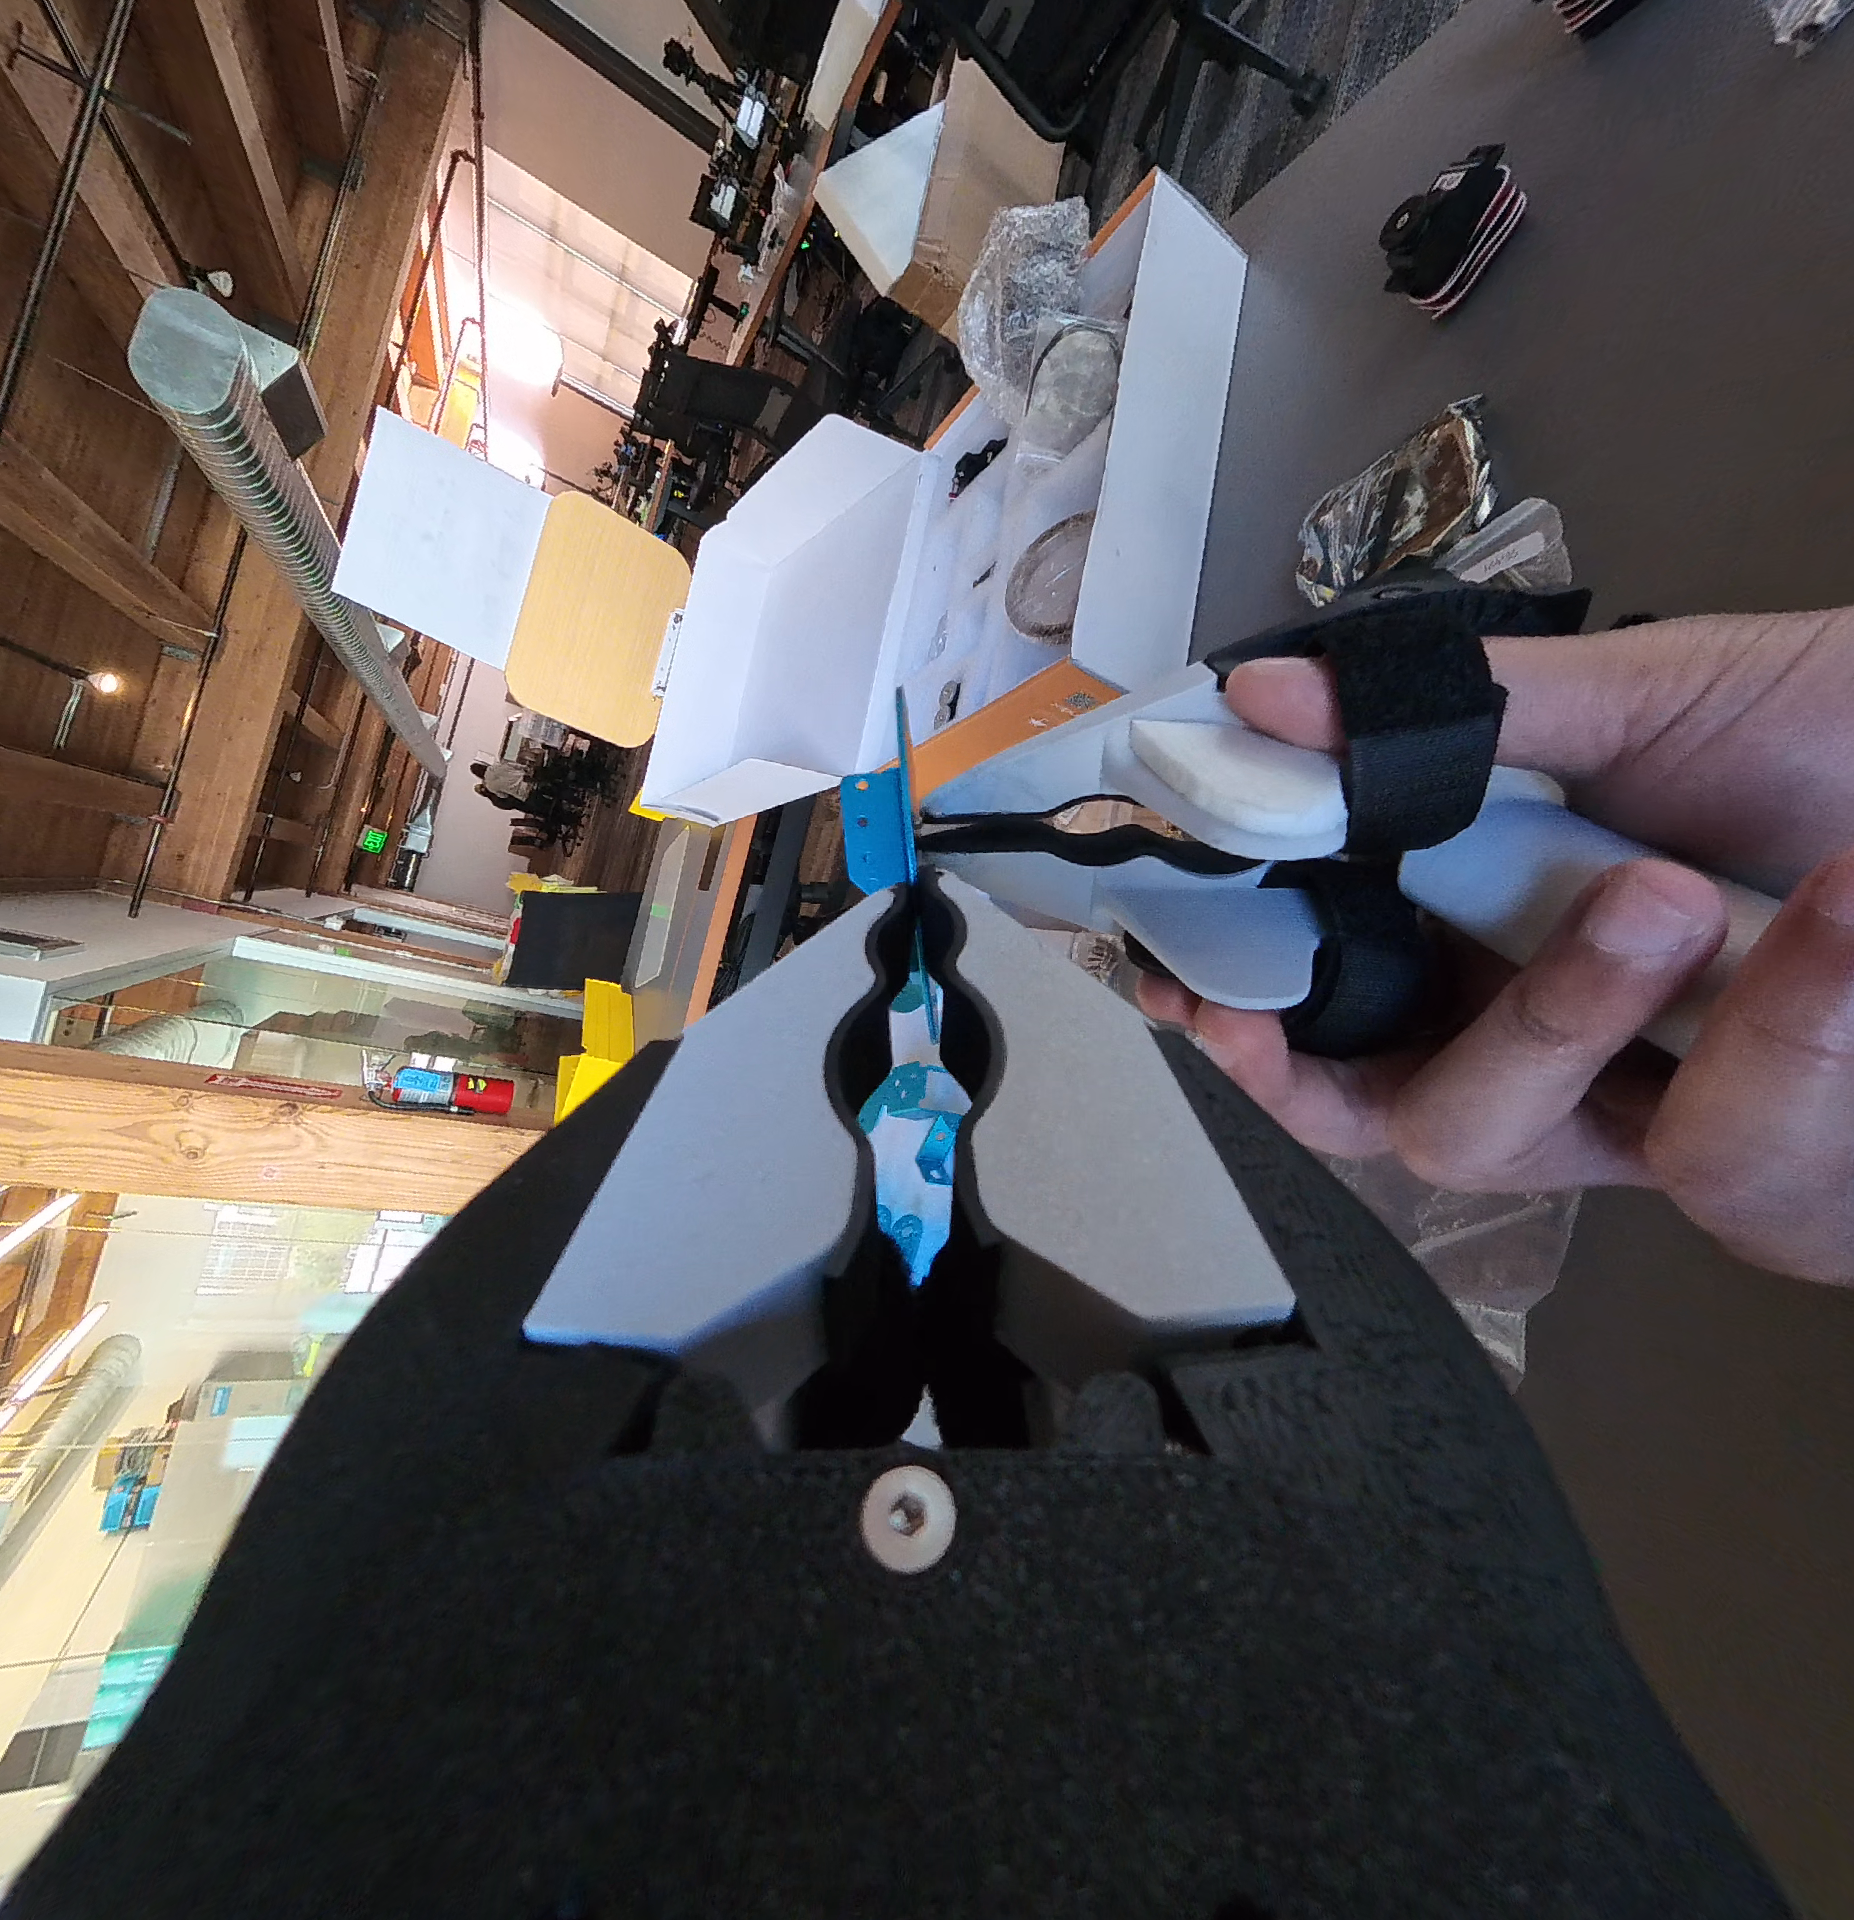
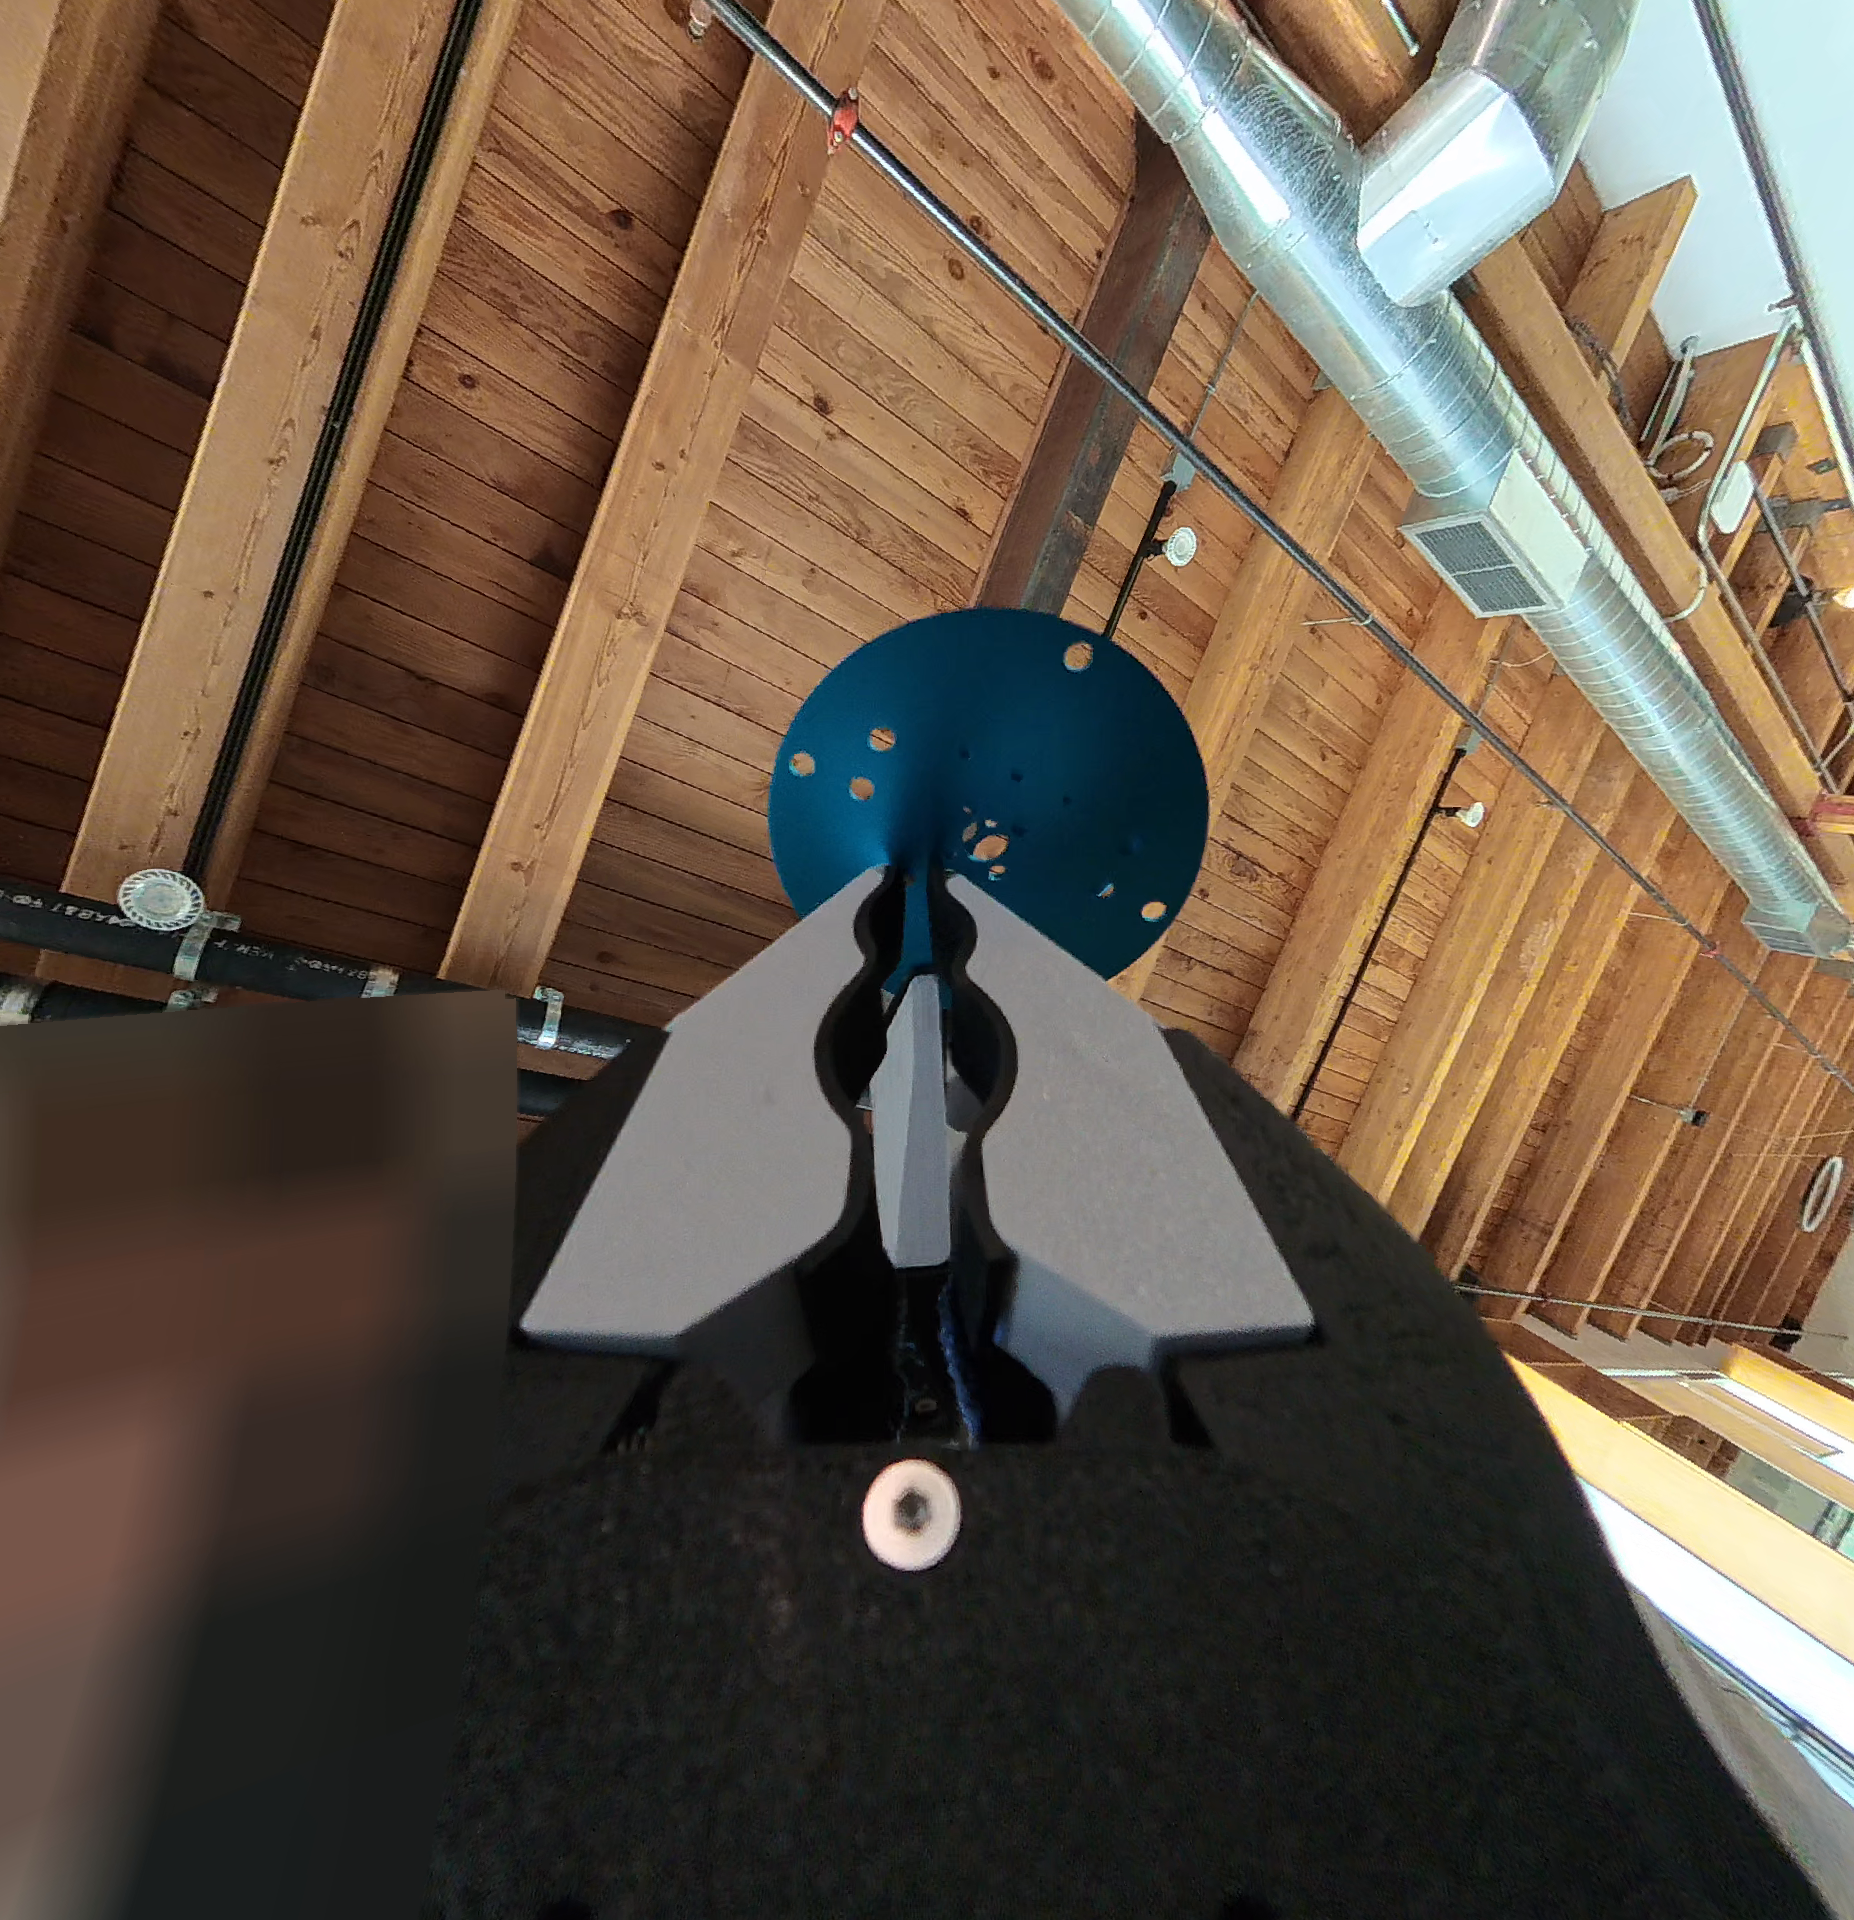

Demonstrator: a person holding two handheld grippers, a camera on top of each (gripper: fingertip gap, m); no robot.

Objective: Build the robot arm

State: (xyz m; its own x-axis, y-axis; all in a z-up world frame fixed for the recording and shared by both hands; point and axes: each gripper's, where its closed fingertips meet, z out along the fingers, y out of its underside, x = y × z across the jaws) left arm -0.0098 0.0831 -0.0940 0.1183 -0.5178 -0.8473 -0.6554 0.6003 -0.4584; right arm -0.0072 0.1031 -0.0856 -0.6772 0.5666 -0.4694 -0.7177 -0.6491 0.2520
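Right wrist view shows the right gripper (image 2: 918, 883) pinching the lower rim of a blue perforated disc (image 2: 990, 769) at frame centre, while the left gripper (image 1: 918, 894) clamps that disc edge-on, beside a blue bracket (image 1: 869, 831) pinched by the right gripper.

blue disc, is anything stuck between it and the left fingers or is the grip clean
Nothing visible stands between them. The blue disc sits edge-on directly between the fingers of the left gripper, which are closed on it. The right gripper pinches the disc from the side, just beyond the left tips.
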